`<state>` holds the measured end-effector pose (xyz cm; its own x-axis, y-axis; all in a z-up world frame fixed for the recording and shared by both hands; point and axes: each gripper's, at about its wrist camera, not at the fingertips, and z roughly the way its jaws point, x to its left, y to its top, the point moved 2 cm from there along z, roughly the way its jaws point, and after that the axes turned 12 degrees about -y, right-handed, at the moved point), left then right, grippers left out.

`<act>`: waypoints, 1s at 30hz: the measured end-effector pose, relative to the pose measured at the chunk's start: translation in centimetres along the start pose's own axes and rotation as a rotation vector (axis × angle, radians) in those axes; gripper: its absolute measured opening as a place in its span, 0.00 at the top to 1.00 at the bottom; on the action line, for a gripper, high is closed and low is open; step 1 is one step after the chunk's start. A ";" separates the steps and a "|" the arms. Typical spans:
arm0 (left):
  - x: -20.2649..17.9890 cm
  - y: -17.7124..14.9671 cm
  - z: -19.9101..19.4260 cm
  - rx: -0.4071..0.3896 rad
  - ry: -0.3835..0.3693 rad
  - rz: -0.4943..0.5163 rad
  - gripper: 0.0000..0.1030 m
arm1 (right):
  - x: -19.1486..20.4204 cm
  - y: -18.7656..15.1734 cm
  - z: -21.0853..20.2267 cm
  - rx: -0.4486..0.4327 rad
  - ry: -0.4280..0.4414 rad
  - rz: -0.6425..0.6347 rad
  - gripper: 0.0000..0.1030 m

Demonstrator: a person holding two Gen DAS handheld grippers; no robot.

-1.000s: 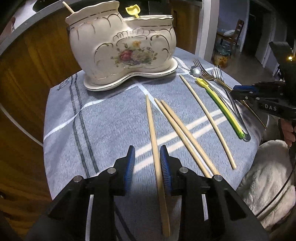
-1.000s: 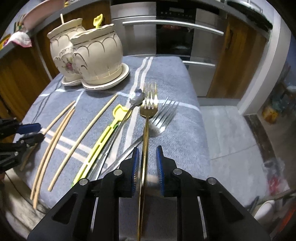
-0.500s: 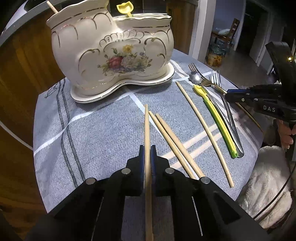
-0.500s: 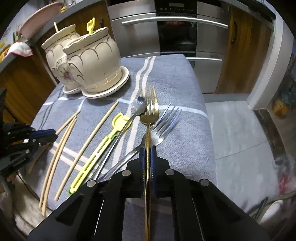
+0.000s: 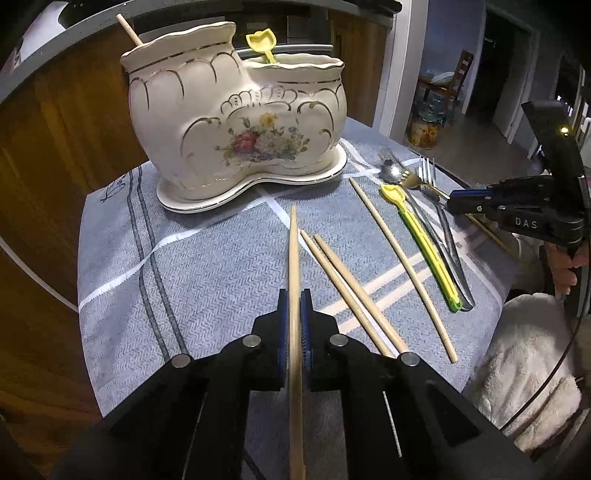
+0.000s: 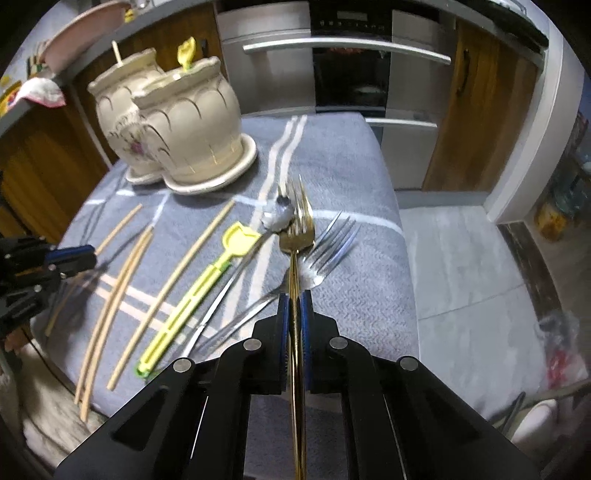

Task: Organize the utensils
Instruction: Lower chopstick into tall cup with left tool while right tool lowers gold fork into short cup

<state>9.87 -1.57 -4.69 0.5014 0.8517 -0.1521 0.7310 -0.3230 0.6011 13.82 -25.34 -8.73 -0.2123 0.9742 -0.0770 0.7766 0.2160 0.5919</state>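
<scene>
Grey striped cloth [image 5: 207,258] covers the table. We clamp a wooden chopstick [image 5: 294,258] in the left gripper [image 5: 294,306], a gold fork [image 6: 295,236] in the right gripper [image 6: 294,310]. Other chopsticks, forks, a yellow utensil [image 5: 421,247] lie between; ceramic holder [image 5: 236,122] behind.

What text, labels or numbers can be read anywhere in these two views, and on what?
"DAS": white letters on the black body of the right gripper, seen from the left wrist view.
Oven display: a lit strip of marks, too small and blurred to read.
Small tag at the rim of the ceramic utensil holder: too small to read.
Nothing else carries readable text.
</scene>
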 end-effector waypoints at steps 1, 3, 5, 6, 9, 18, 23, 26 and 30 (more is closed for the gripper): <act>0.2 0.0 0.1 0.001 0.001 -0.001 0.94 | -0.1 0.1 0.1 0.005 -0.004 0.002 0.93; 0.3 -0.1 0.1 0.000 0.001 -0.003 0.94 | -0.3 0.5 -0.1 -0.007 0.000 0.018 0.93; 0.3 -0.1 0.0 -0.003 0.000 -0.006 0.94 | -0.3 1.2 -0.4 -0.031 -0.004 0.029 0.93; 0.3 -0.1 0.0 -0.004 0.000 -0.007 0.94 | -0.3 1.5 -0.6 -0.040 -0.001 0.031 0.92; 0.2 -0.2 0.0 -0.003 0.000 -0.005 0.94 | 0.0 2.2 0.1 -0.026 -0.005 0.027 0.92; 0.3 0.0 -0.1 -0.011 -0.010 -0.005 0.94 | 0.5 2.7 1.8 0.008 -0.023 0.003 0.86; 0.5 0.1 -0.2 -0.025 -0.017 -0.011 0.94 | 1.4 2.5 1.6 -0.012 -0.059 -0.052 0.95; 0.6 0.1 -0.5 -0.039 -0.023 -0.013 0.94 | 1.7 2.4 1.2 -0.032 -0.066 -0.062 0.95; 0.8 0.3 -1.6 -0.094 -0.035 -0.016 0.94 | 2.0 2.3 -1.3 -0.143 -0.072 -0.068 0.95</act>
<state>9.71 -0.29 -3.37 0.5073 0.8409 -0.1883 0.6932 -0.2684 0.6689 14.41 -22.96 -6.44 -0.2143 0.9611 -0.1745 0.6685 0.2745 0.6912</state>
